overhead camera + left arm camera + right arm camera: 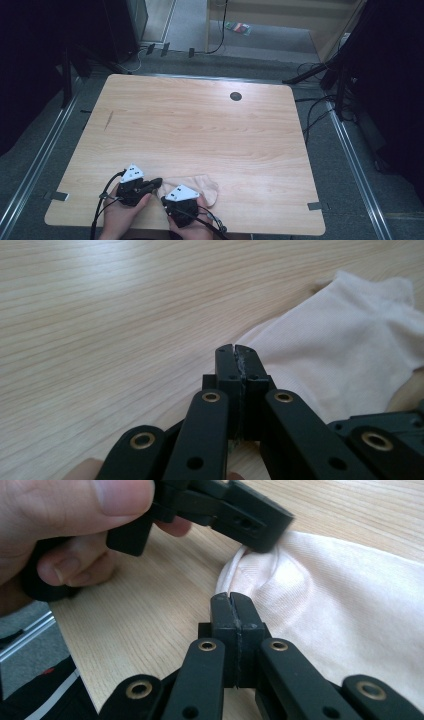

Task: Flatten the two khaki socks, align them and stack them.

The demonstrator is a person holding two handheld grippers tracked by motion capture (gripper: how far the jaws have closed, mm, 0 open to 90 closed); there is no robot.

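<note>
Sock lies at the table's near edge, between the 2 grippers. The left gripper pinches its left edge. The right gripper, jaws pressed together, nips its near edge.

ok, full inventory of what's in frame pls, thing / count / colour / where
sock: 1, pale cream, flat on the table near its front edge, between the two hand-held grippers
table: 1, light wood grain, centre of the high view
cable port: 1, dark round, far part of the tabletop
floor cables: several, black, right of the table
small packet: 1, red and green, on the floor beyond the table; too small to identify
left hand-held gripper: 1, black, jaws together, tip at the sock's left edge
right hand-held gripper: 1, black, jaws together, against the sock's near edge
hands: 2, at the table's front edge, one on each gripper
</note>
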